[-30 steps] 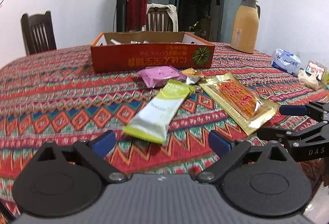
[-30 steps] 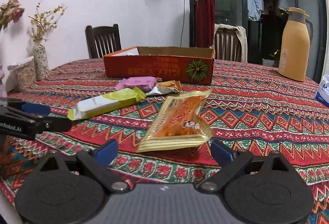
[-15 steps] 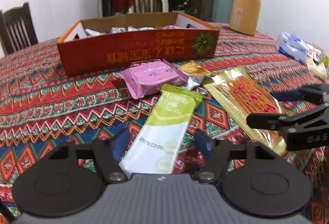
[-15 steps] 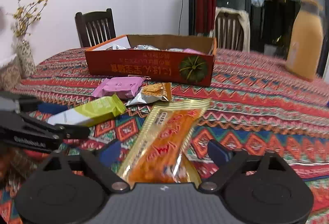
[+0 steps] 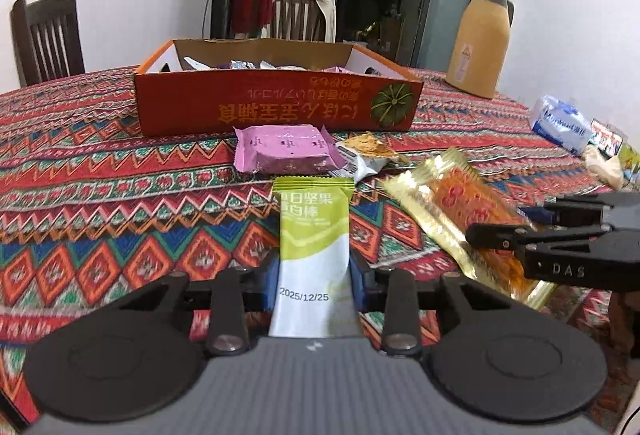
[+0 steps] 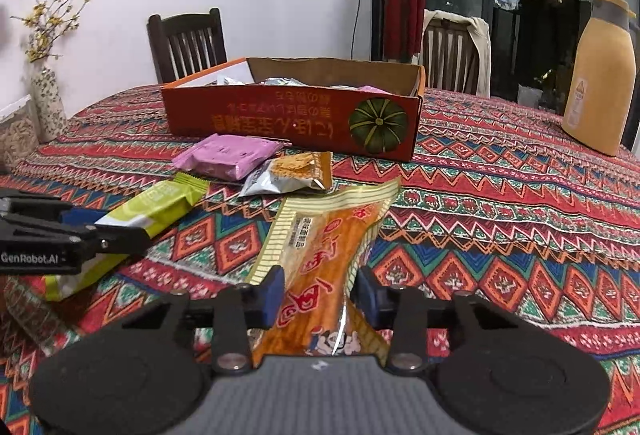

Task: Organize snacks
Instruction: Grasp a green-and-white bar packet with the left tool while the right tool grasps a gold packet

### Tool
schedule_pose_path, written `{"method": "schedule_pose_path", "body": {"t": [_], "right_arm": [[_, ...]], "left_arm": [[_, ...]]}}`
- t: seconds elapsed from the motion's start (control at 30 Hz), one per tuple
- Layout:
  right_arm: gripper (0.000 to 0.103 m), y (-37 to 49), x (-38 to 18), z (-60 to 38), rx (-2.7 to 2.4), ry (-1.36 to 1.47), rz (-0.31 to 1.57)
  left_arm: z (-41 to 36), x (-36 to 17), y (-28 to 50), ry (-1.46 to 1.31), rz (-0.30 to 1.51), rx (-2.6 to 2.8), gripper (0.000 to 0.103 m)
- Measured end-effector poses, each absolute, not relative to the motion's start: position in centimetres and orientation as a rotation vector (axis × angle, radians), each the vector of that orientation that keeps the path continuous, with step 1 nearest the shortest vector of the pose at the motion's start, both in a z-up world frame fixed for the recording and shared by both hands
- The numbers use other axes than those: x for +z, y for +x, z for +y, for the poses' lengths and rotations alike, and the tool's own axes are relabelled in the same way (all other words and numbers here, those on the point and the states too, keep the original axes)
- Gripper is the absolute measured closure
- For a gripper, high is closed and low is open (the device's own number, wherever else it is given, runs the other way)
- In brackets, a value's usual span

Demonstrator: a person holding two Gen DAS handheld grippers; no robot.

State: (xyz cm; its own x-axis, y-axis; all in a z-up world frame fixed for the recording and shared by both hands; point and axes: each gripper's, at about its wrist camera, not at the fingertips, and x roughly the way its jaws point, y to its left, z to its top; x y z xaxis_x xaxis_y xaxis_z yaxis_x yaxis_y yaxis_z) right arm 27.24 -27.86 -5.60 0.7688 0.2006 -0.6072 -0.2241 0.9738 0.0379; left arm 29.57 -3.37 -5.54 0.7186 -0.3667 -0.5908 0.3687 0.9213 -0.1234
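Landmark: the orange box w/ the pumpkin picture, open-topped, sitting on the patterned tablecloth.

Left gripper is in front of the box, well apart from it. Its jaws are closing w/ the green-white bar between them; both blue pads sit against the bar's edges, so it's gripped at its near end. The bar's far end points toward the box and stops just short of the pink packet.

Right gripper is also in front of the box, to the right of the left one. Jaws closing on the gold-orange pack; pads touch both sides and the wrapper is pinched narrow at that spot. The pack's far end fans out toward the box's pumpkin corner, not touching it.

Pink packet lies just in front of the box's front wall, near but apart. Small silver-orange packet sits right beside the pink one, on its right, between box and gold-orange pack.

Inside the box: several wrapped snacks, too small to tell apart.

Thermos stands right of the box & further back. Tissue pack is far right of the box. Vase w/ yellow sprigs is left of it.
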Motion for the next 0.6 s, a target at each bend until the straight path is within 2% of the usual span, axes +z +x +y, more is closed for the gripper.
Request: {"method": "schedule_pose_path", "body": {"t": [0.3,0.6], "right_arm": [[0.079,19.4,-4.8,-30.0,0.245,0.016,0.609],[0.079,16.4,-2.9,-30.5,0.258,0.024,0.537]], "left_arm": [[0.3,-3.4,23.4,-0.029,0.603,-0.337,0.067],[1.7,-1.6,20.0,-0.048,0.559,-0.283,0.067]]}}
